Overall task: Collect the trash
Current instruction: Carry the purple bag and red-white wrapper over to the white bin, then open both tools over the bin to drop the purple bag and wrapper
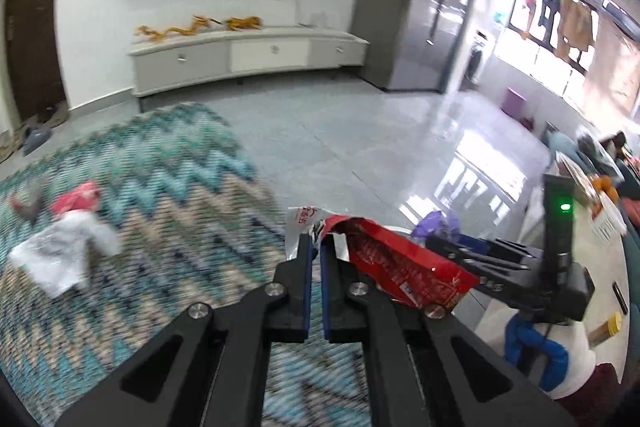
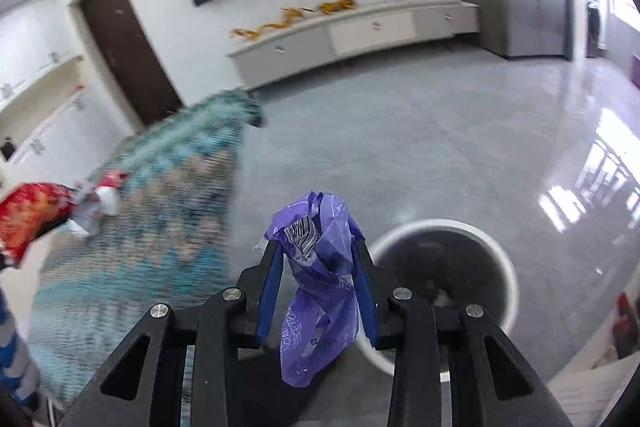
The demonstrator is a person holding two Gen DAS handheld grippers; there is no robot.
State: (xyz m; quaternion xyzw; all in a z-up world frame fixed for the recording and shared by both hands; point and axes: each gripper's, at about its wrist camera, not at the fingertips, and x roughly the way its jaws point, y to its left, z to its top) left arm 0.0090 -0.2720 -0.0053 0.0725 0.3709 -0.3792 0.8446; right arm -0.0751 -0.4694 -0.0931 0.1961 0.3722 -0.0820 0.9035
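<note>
Left gripper point(image 1: 316, 247), jaws pressed together, pinches the crumpled red foil snack wrapper point(image 1: 404, 267) by its torn top edge; right gripper point(image 2: 318, 263) clamps the limp purple plastic bag point(image 2: 320, 279) at its bunched neck. White-rimmed round waste bin point(image 2: 504, 267) sits at four o'clock of the bag. Both items look light, soft and slippery, best held at gathered folds

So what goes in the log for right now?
left gripper: shut on crumpled red foil wrapper | right gripper: shut on purple plastic bag
</note>
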